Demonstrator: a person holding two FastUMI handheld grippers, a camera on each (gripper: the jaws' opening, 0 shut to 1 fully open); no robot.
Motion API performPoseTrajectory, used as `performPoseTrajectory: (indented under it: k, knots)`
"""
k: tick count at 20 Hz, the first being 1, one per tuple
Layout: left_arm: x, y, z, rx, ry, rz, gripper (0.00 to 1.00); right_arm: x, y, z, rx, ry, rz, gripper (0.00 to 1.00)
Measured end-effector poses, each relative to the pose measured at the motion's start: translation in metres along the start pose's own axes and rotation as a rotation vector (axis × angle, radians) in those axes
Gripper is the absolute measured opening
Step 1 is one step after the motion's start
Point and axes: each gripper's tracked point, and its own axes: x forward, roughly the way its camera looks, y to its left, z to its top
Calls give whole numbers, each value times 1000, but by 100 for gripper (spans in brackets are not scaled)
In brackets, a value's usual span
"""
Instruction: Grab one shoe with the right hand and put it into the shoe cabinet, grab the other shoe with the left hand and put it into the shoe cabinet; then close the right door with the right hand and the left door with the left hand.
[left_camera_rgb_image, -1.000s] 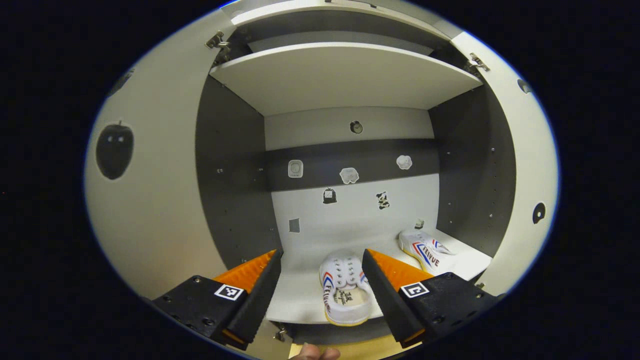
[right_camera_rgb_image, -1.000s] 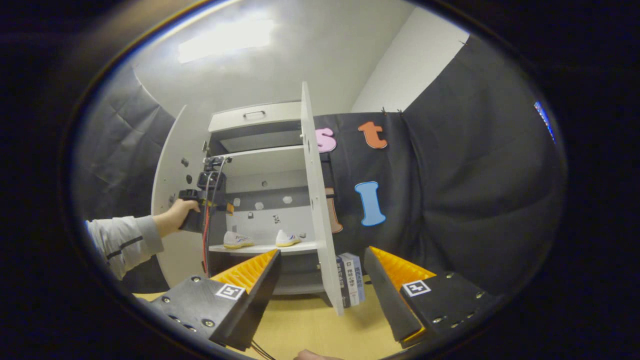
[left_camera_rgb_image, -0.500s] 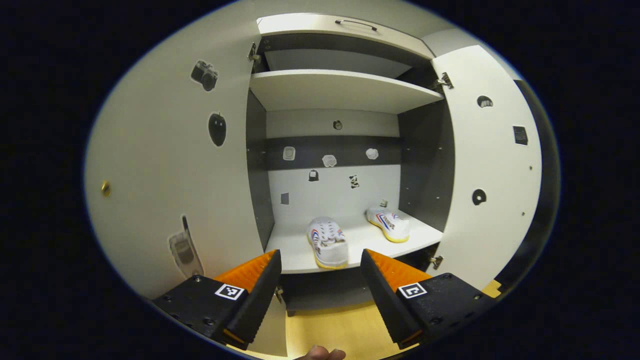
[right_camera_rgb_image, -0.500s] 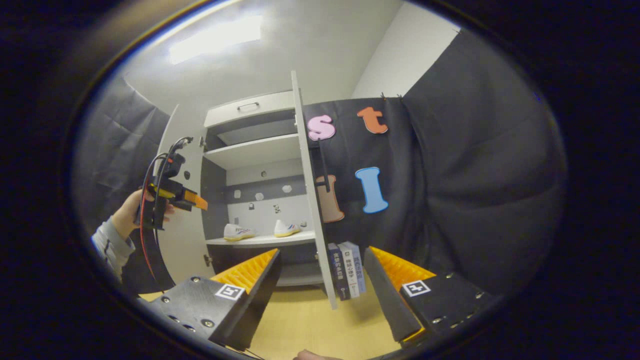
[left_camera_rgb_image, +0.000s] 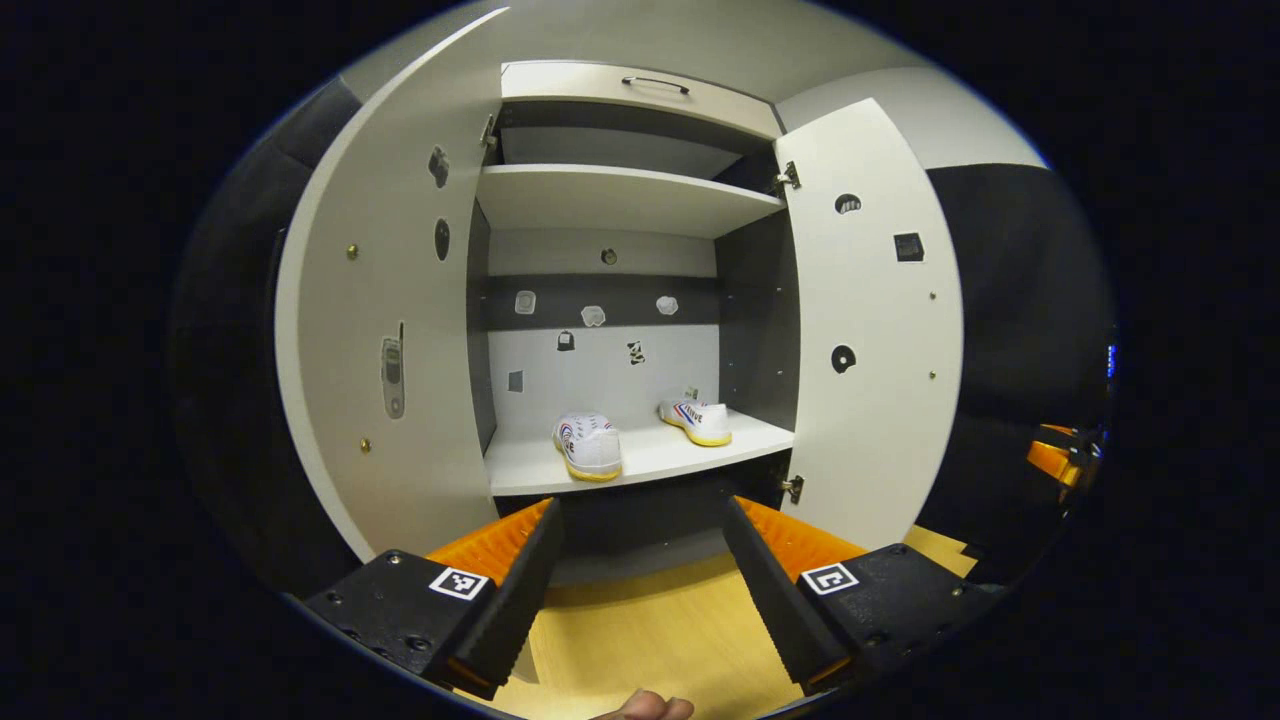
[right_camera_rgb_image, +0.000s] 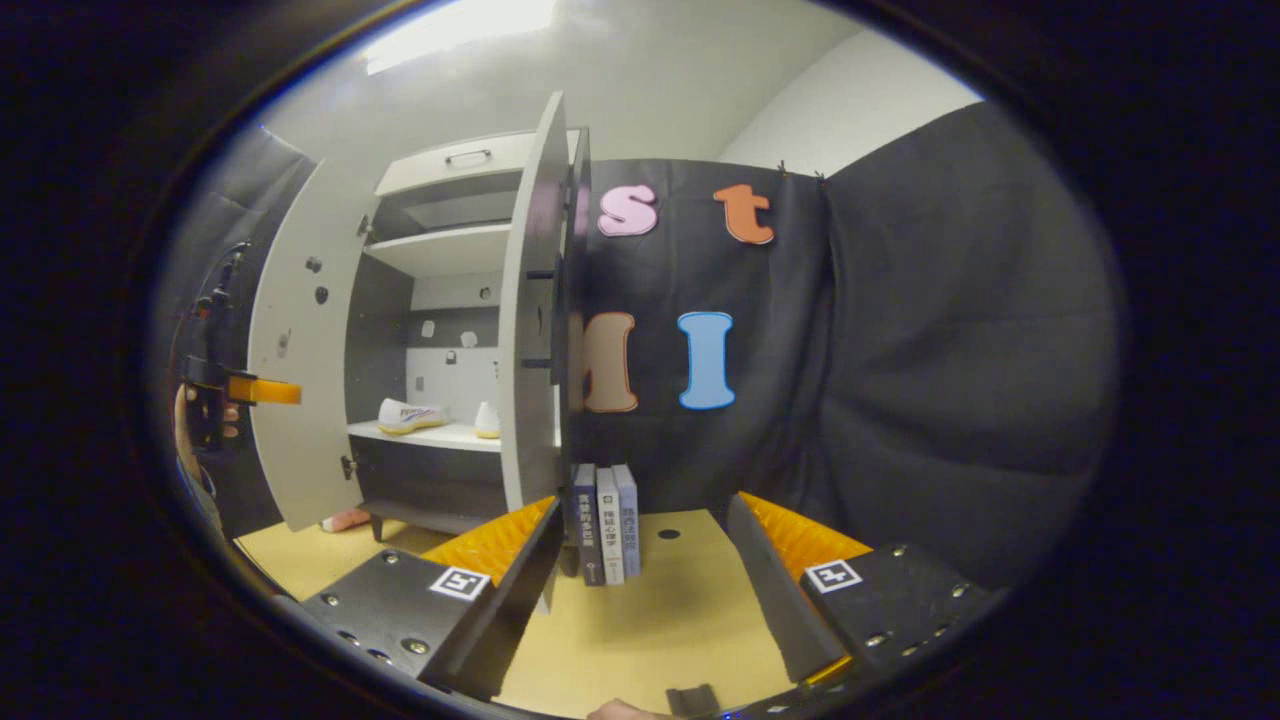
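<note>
The shoe cabinet (left_camera_rgb_image: 640, 200) stands with both doors swung out. Two white shoes rest on its lower shelf (left_camera_rgb_image: 640, 465): one (left_camera_rgb_image: 588, 447) heel-out at the middle, the other (left_camera_rgb_image: 697, 422) farther right. My left gripper (left_camera_rgb_image: 640, 580) hangs open in front of the cabinet, well back from the shelf, holding nothing. The left door (left_camera_rgb_image: 330, 330) and the right door (left_camera_rgb_image: 870, 330) flank the opening. In the right gripper view, my right gripper (right_camera_rgb_image: 640, 590) is open and empty, off to the right of the right door (right_camera_rgb_image: 530, 300), which I see almost edge-on. Both shoes (right_camera_rgb_image: 410, 415) (right_camera_rgb_image: 487, 420) show past it.
Three books (right_camera_rgb_image: 605, 520) stand upright on the wooden floor (right_camera_rgb_image: 680, 610) by the right door's foot. A hand holds the left gripper (right_camera_rgb_image: 235, 390) beside the left door (right_camera_rgb_image: 295, 350). The right gripper (left_camera_rgb_image: 1060, 460) shows at the far right of the left gripper view.
My left gripper has drawn back out of the cabinet, leaving the shoe on the shelf. My right gripper has swung round to the right door's outer side.
</note>
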Motion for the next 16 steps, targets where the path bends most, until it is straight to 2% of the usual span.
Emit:
performPoseTrajectory:
  k: [3,6,7,8,10,13,14,15,16]
  knots:
    - [-28,-5,-14,-12,-21,-21,98,26,-24,24,-62,-28,6,98]
    - [-56,-5,-24,-3,-64,1,98,55,-38,35,-112,-16,49,98]
    - [-65,-6,-26,-6,-85,2,97,65,-43,41,-85,-9,54,94]
    - [-73,-8,-28,-13,-103,-1,97,77,-47,49,-26,-7,53,95]
    - [-89,-15,-52,-1,-64,-38,97,95,-61,64,69,-2,22,98]
    - [-105,-24,-64,-21,-39,-114,97,106,-61,91,81,-39,66,99]
    - [-108,-18,-64,-19,-46,-108,97,108,-65,100,80,-58,47,94]
    - [-110,-14,-63,-9,-52,-102,96,111,-65,109,91,-73,31,99]
    - [-113,-12,-59,-2,-72,-108,97,114,-58,114,106,-80,36,98]
